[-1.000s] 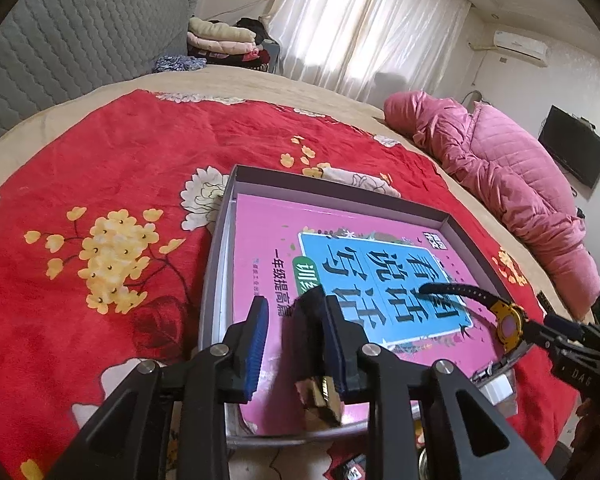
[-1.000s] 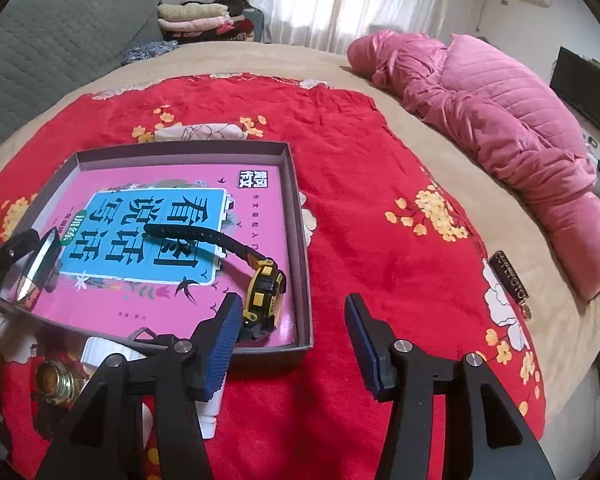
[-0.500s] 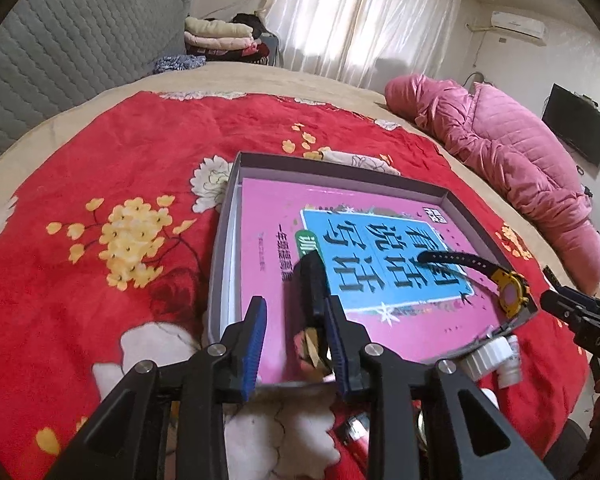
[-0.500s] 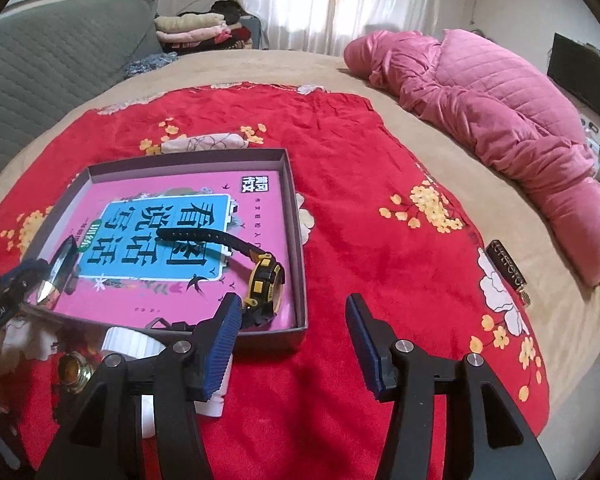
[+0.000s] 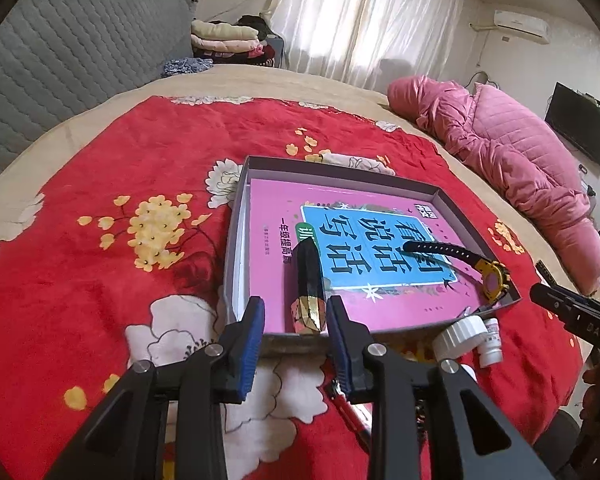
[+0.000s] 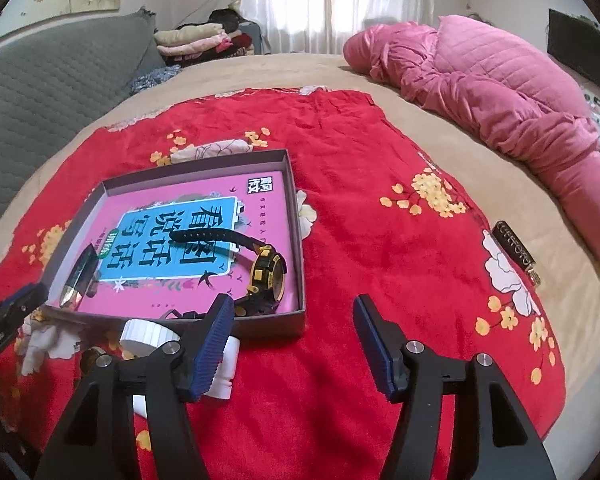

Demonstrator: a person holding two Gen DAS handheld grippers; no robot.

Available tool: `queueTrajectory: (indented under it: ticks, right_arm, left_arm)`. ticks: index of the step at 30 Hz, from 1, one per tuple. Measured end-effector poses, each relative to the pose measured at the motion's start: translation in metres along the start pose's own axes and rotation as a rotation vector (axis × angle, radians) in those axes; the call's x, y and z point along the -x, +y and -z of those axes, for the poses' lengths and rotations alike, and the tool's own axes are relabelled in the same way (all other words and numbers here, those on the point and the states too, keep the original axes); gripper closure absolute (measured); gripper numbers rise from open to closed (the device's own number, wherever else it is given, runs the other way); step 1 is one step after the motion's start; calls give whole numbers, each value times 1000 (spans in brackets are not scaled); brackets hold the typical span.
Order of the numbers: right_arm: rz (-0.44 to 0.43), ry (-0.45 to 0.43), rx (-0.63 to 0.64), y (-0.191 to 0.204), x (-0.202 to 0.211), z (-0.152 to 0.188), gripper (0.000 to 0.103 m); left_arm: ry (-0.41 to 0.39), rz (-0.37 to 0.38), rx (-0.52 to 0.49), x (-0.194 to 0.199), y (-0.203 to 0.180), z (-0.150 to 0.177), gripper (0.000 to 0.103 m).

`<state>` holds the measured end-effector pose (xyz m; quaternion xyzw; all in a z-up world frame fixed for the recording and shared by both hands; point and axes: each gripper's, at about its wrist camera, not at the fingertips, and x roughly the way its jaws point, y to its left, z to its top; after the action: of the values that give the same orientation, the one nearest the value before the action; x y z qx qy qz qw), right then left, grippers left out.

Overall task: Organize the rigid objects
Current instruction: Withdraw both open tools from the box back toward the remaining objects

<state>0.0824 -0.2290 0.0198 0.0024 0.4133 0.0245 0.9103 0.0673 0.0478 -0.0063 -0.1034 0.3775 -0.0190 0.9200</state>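
Observation:
A shallow grey box [image 5: 236, 216] [image 6: 294, 200] holds a pink book [image 5: 364, 308] [image 6: 204, 292]. A black and gold tube [image 5: 309, 280] [image 6: 78, 276] lies on the book at the box's near left edge. A black and yellow watch [image 5: 492, 278] [image 6: 266, 274] lies at the near right corner. My left gripper [image 5: 295, 330] is open just before the box, fingers either side of the tube's end without touching. My right gripper [image 6: 292, 336] is open and empty over the red blanket, right of the box front.
White bottles [image 5: 464, 334] [image 6: 150, 334] and a small gold-capped jar [image 6: 90, 358] lie on the red blanket before the box. A red object [image 5: 350, 410] lies under my left gripper. A dark tag [image 6: 516, 248] lies at the right. A pink quilt [image 6: 500, 92] fills the back right.
My left gripper let go of the black and gold tube on the book, opened, and drew back toward the box's front. My right gripper pulled back a little and stayed open.

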Motion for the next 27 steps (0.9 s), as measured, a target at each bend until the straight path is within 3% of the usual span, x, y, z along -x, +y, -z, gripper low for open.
queueTrajectory:
  ticks: [1,5,27]
  right_arm:
    - [-2,-3,-1,0,1,0,39]
    - [-13,-17,-4,-1,8,-1,38]
    - [-64,-69,-15,1,28,3,34]
  left_arm:
    - [0,-3,-1,1,-1,0,70]
    - [-5,-2,-1,11,-3,0,50]
    - [19,2,-35,39,-19,14,50]
